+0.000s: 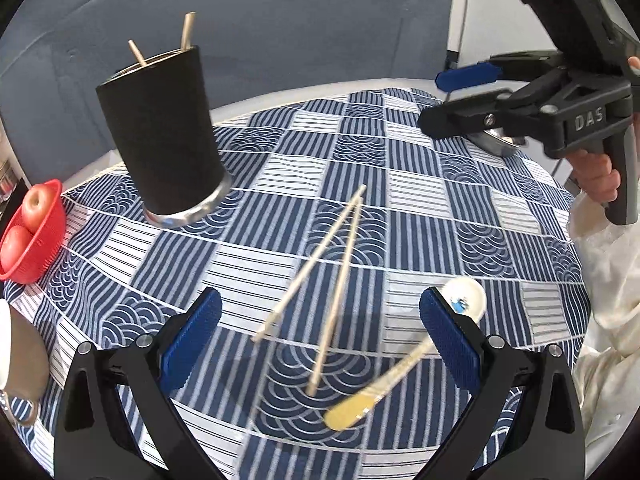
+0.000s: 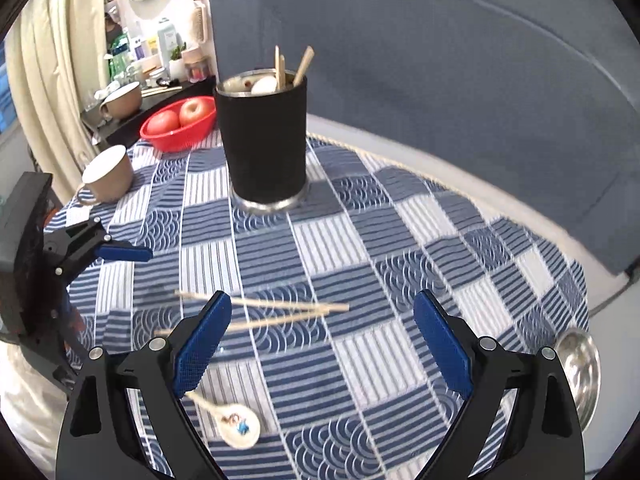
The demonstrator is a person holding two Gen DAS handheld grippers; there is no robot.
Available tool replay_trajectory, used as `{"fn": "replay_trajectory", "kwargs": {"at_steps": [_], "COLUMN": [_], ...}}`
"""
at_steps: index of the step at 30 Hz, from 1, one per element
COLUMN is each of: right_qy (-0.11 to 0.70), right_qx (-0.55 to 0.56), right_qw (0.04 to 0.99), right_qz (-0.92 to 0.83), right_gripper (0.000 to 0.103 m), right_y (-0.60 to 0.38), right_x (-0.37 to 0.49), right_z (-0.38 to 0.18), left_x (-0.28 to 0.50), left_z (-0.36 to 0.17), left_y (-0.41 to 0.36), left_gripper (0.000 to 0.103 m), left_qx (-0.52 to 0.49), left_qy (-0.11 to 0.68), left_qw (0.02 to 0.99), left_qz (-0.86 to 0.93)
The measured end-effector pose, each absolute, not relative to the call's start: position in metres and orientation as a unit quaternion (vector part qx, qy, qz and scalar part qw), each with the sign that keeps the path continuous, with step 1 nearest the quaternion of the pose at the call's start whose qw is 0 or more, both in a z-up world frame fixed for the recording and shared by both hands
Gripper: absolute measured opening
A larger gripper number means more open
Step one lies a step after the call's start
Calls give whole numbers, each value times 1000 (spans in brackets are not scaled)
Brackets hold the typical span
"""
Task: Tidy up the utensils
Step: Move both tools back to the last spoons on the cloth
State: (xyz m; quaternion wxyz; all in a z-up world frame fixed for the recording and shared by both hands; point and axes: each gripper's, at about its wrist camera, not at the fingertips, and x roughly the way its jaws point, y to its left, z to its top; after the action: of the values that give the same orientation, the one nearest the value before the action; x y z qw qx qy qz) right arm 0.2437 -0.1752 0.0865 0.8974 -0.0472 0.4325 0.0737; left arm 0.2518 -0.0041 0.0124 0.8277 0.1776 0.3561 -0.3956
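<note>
Both the left gripper (image 1: 320, 320) and right gripper (image 2: 322, 336) are held spread and empty above the tablecloth (image 2: 360, 240), where two chopsticks (image 2: 260, 312) and a ceramic spoon (image 2: 239, 426) are left lying near the black utensil cup (image 2: 264, 140).

red basket (image 2: 176, 138) with apples (image 2: 194, 112) | beige cup (image 2: 108, 176) | steel dish (image 2: 580, 376)

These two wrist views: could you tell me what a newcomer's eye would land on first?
Probably the tall black cup holding utensils, upright at the far side of the blue checked tablecloth. Next, the loose chopsticks and white ceramic spoon lying in front of the open left gripper, and the red basket of apples behind.
</note>
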Motion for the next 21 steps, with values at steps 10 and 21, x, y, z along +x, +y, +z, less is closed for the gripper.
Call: {"fn": "replay_trajectory", "kwargs": {"at_steps": [10, 21], "right_qy": [465, 511], "right_qx": [-20, 25], "right_qw": [883, 855], "right_qz": [56, 80], "right_gripper": [88, 87], "right_y": [-187, -174], "right_x": [207, 189], "right_z": [54, 15], "left_x": [223, 195], "left_z": [-12, -26], "left_y": [-11, -10], "left_gripper": [97, 97], "left_qx": [186, 185], "left_qy": [364, 358], "left_qw": [811, 814], "left_qz": [-418, -418]}}
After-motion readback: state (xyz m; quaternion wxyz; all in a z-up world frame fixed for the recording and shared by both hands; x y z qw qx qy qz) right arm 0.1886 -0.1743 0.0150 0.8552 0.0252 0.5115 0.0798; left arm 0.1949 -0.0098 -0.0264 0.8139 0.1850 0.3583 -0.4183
